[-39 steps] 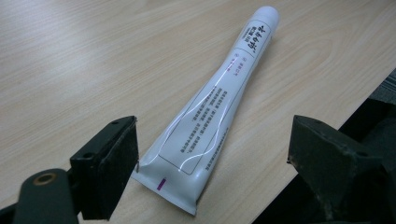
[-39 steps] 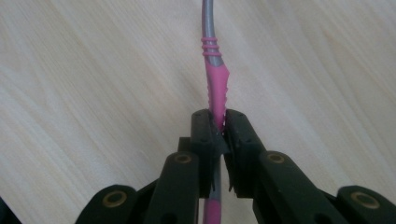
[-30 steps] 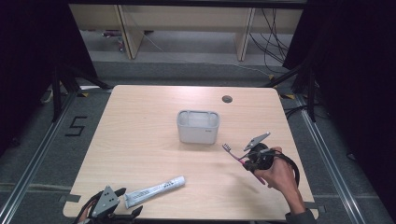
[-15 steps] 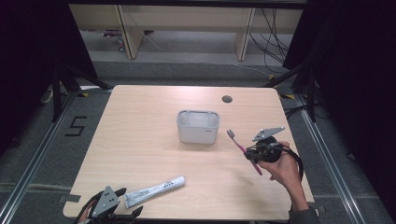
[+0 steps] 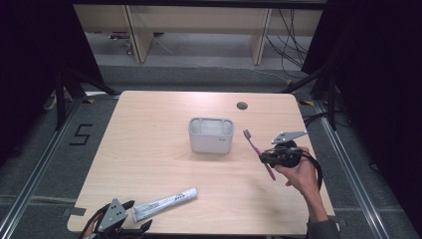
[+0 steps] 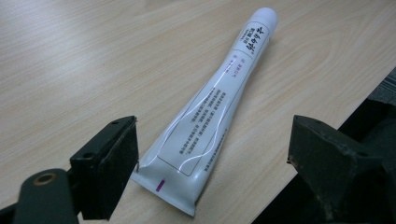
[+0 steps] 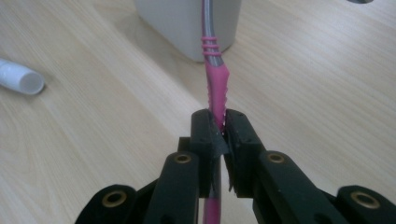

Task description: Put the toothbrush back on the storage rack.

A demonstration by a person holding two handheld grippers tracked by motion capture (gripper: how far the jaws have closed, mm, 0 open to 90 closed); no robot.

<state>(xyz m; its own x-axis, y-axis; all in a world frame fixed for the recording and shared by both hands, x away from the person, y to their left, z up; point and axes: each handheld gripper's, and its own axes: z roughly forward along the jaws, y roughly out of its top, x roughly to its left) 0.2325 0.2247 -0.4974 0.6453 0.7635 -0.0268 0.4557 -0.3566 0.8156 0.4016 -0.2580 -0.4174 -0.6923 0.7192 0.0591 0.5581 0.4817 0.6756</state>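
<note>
- Since the earlier frames the right gripper (image 5: pixel 271 158) has carried the pink plastic toothbrush (image 5: pixel 256 149) a little up and toward the far right of the table, and the brush now stands steeper, with its head up.
- Wide light wooden table (image 5: pixel 149 149) bears all things, so both hands can work from the near edge.
- White-grey plastic holder cup (image 5: pixel 211 135) stands in the middle, open side up, probably to receive the brush.
- White soft toothpaste tube (image 6: pixel 210 112) lies flat near the front left edge, cap pointing away, between the wide-open pads of the left gripper (image 6: pixel 212 163), which grips nothing.
- Right gripper is closed tight on the brush handle, near its middle, for good control.
</note>
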